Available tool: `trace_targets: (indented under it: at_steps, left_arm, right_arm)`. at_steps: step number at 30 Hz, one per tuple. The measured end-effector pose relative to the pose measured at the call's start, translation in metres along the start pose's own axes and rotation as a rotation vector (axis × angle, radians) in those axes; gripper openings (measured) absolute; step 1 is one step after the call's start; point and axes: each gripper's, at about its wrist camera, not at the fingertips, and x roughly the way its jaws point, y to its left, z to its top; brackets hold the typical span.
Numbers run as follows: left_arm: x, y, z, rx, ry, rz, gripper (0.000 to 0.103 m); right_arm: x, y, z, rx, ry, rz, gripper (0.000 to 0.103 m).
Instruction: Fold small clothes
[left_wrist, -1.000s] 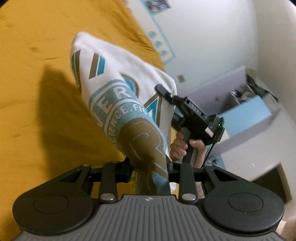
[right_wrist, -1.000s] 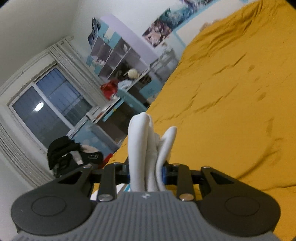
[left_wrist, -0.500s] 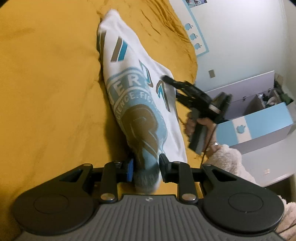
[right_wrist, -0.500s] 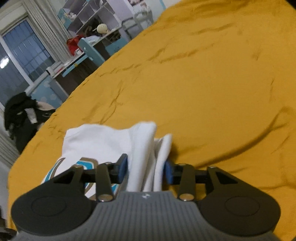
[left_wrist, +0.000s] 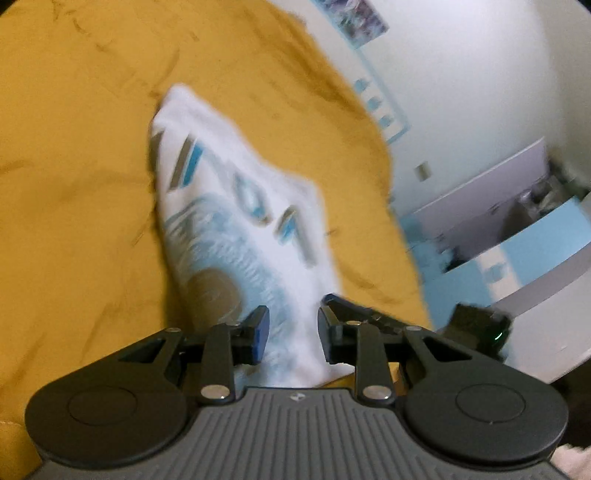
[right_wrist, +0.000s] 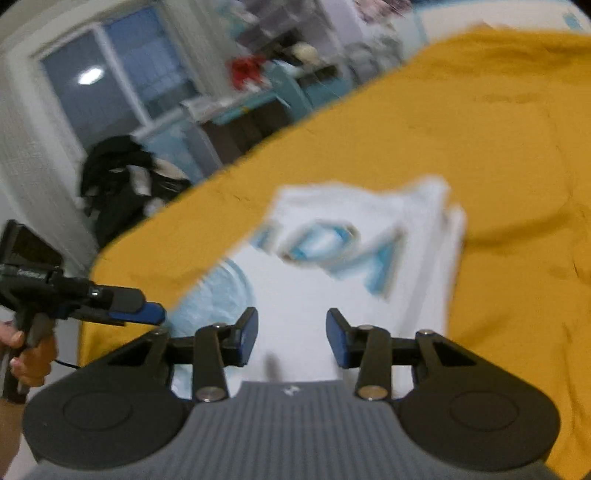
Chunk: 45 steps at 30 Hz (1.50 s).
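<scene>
Both grips let go within half a second: left hand-held gripper (left_wrist: 292, 334) and right hand-held gripper (right_wrist: 291, 334) gaped wide, holding nothing. White shirt (right_wrist: 354, 258) lay folded on the yellow bed (right_wrist: 498, 147); likely only tidying remained.

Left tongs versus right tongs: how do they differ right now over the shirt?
The left tongs sit at the printed end of the white shirt, over the round teal and brown emblem; the right tongs sit over plain white cloth below the teal lettering. The right tongs are spread a little wider than the left tongs. Both stand open, pinching nothing, with the folded shirt lying on the yellow bedspread.
</scene>
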Motion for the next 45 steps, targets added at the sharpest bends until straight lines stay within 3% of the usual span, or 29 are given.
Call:
trace_targets:
  at_steps: [3, 5, 7, 10, 12, 13, 15, 16, 17, 18, 20, 23, 28, 32, 38, 45]
  left_arm:
    - [0.016, 0.010, -0.015, -0.023, 0.068, 0.036, 0.029]
    - [0.021, 0.014, -0.026, 0.009, 0.061, 0.079, 0.022]
    - [0.021, 0.017, -0.030, 0.022, 0.041, 0.100, 0.013]
    - [0.016, 0.013, -0.028, 0.019, 0.028, 0.097, 0.013]
    - [0.009, 0.005, -0.028, 0.037, 0.019, 0.103, 0.023]
    - [0.002, 0.001, -0.030, 0.051, 0.014, 0.108, 0.027]
    - [-0.008, -0.023, -0.027, 0.087, -0.015, 0.146, 0.040]
    - [-0.016, -0.035, -0.026, 0.111, -0.048, 0.174, 0.044]
    - [-0.023, -0.049, -0.026, 0.141, -0.084, 0.204, 0.055]
    - [-0.031, -0.061, -0.026, 0.165, -0.114, 0.232, 0.068]
    - [-0.043, -0.086, -0.028, 0.204, -0.170, 0.297, 0.078]
    - [-0.056, -0.118, -0.040, 0.257, -0.245, 0.405, 0.080]
    - [-0.059, -0.147, -0.062, 0.295, -0.285, 0.556, 0.080]
    - [-0.063, -0.153, -0.080, 0.265, -0.305, 0.589, 0.079]
    - [-0.067, -0.163, -0.095, 0.286, -0.269, 0.667, 0.078]
    - [-0.069, -0.169, -0.104, 0.310, -0.247, 0.691, 0.077]
  right_arm:
    - [0.002, -0.019, -0.015, 0.040, -0.007, 0.003, 0.030]
    - [0.003, -0.026, -0.020, 0.045, -0.005, -0.010, 0.020]
    - [0.006, -0.029, -0.025, 0.041, 0.001, -0.008, 0.019]
    - [0.015, -0.037, -0.023, 0.076, -0.002, -0.001, 0.018]
    - [0.013, -0.038, -0.020, 0.123, -0.002, 0.003, 0.018]
    - [0.008, -0.036, -0.020, 0.148, -0.005, -0.001, 0.022]
    - [-0.009, -0.025, -0.016, 0.182, -0.028, -0.021, 0.040]
    - [-0.019, -0.014, -0.012, 0.185, -0.046, -0.046, 0.057]
    - [-0.029, -0.001, -0.009, 0.179, -0.068, -0.083, 0.071]
    - [-0.041, 0.014, -0.007, 0.161, -0.097, -0.105, 0.075]
    - [-0.063, 0.040, -0.005, 0.142, -0.154, -0.147, 0.083]
    - [-0.087, 0.077, -0.005, 0.123, -0.196, -0.231, 0.082]
    - [-0.105, 0.130, -0.015, 0.012, -0.185, -0.374, 0.082]
    - [-0.113, 0.156, -0.028, -0.038, -0.150, -0.470, 0.082]
    - [-0.125, 0.171, -0.047, -0.036, -0.107, -0.466, 0.082]
    - [-0.133, 0.181, -0.059, -0.036, -0.106, -0.458, 0.082]
